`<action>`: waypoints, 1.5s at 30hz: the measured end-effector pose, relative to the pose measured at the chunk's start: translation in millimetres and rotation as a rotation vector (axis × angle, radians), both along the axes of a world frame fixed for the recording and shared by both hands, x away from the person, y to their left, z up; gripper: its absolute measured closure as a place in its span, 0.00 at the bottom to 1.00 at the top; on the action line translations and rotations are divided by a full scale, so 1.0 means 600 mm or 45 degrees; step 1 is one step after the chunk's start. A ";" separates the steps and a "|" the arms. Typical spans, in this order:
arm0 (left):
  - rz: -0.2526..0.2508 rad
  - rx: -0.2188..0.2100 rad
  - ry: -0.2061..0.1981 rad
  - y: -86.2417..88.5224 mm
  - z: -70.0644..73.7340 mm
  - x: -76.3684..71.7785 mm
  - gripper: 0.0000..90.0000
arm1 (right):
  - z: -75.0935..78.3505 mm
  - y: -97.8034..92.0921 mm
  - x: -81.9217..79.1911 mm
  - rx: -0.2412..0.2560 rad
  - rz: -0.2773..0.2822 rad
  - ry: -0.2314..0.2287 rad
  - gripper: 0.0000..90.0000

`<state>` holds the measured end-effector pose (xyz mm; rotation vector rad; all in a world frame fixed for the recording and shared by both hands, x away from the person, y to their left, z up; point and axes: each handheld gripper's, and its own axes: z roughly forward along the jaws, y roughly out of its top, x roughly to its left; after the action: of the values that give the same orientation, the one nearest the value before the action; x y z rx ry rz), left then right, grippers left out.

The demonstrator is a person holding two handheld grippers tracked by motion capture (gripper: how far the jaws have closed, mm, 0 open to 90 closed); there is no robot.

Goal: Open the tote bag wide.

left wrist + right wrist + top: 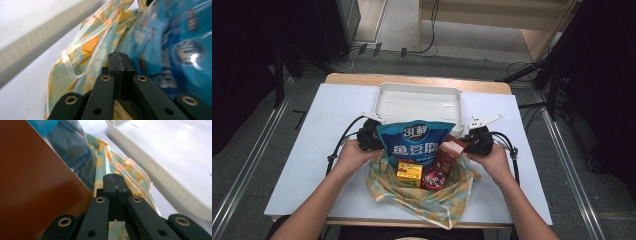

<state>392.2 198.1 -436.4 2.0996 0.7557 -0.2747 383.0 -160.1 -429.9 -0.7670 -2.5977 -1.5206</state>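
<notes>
- Grey carpeted floor (257, 145) surrounds one wooden table (412, 79), whose top carries a white sheet (312, 150); dark cables trail on the floor at twelve o'clock.
- One white tray (384, 95) sits on the sheet at twelve o'clock of the hands; its inside is bare.
- One patterned cloth bag (432, 202), yellow, orange and pale green, lies at six o'clock of the tray with its mouth spread, and it holds four things.
- One blue snack pouch (414, 142) stands at the bag's twelve o'clock edge, the tallest of the four.
- One brown box (449, 152) leans at the pouch's three o'clock side.
- One small yellow box (409, 173) lies at six o'clock of the pouch.
- One round red tin (433, 178) lies at three o'clock of the yellow box, just beside it.
- Two grippers work the bag: the left gripper (121, 60) at the bag's nine o'clock edge has its jaws pressed together on the bag's fabric beside the pouch.
- At the three o'clock edge, the right gripper (114, 181) has its jaws clamped on the bag's fabric next to the brown box.
</notes>
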 end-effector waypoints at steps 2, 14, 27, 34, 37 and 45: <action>-0.001 0.013 0.019 0.000 -0.008 0.001 1.00 | -0.009 0.001 0.000 -0.019 0.011 -0.001 1.00; 0.011 0.028 0.045 -0.001 -0.042 0.005 1.00 | -0.061 -0.005 0.006 -0.081 0.010 0.024 1.00; 0.003 0.053 0.065 0.001 -0.062 0.010 1.00 | -0.089 0.000 0.013 -0.101 0.016 0.046 1.00; 0.004 0.086 0.040 -0.001 -0.066 0.010 1.00 | -0.098 -0.002 0.014 -0.124 0.008 0.058 1.00; 0.005 0.091 0.035 0.000 -0.065 0.009 1.00 | -0.098 -0.002 0.014 -0.129 0.004 0.055 1.00; 0.024 0.117 0.028 0.009 -0.062 0.009 1.00 | -0.093 -0.011 0.007 -0.198 -0.007 -0.013 1.00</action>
<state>397.9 203.3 -473.5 2.1775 0.8149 -0.2576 387.1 -166.6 -485.7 -0.7807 -2.7492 -1.3390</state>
